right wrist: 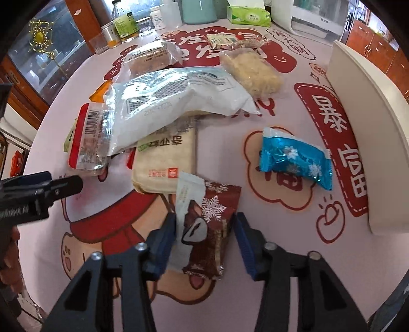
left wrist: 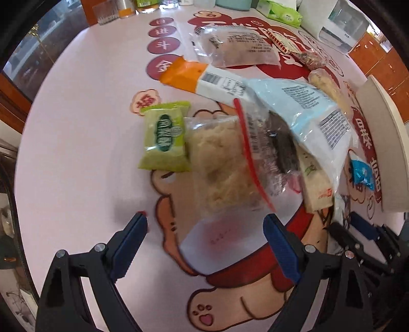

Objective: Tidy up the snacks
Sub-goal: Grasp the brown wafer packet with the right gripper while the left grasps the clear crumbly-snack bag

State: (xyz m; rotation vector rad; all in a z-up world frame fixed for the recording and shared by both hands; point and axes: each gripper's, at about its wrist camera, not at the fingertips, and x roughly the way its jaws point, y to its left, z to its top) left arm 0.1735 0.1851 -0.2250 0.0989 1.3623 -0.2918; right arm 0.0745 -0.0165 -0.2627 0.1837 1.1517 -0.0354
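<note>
Snack packets lie scattered on a cartoon-print tablecloth (left wrist: 76,127). My left gripper (left wrist: 205,217) is open wide just above the cloth; the near end of a clear packet of pale flaky snack (left wrist: 219,163) lies between its fingers, untouched. A green packet (left wrist: 166,138) sits to its left, and a red-edged zip bag (left wrist: 265,153) and a pale blue bag (left wrist: 306,115) to its right. My right gripper (right wrist: 204,217) points down with its pads against both sides of a brown snowflake packet (right wrist: 207,224). A shiny blue packet (right wrist: 294,158) lies to its right and a beige packet (right wrist: 166,158) beyond it.
A white curved tray (right wrist: 370,127) stands along the right edge of the table. Bottles, a glass (right wrist: 99,44), a teal jar and a green tissue pack (right wrist: 249,16) line the far edge. More packets lie at the back centre. The left gripper (right wrist: 51,186) shows at the left.
</note>
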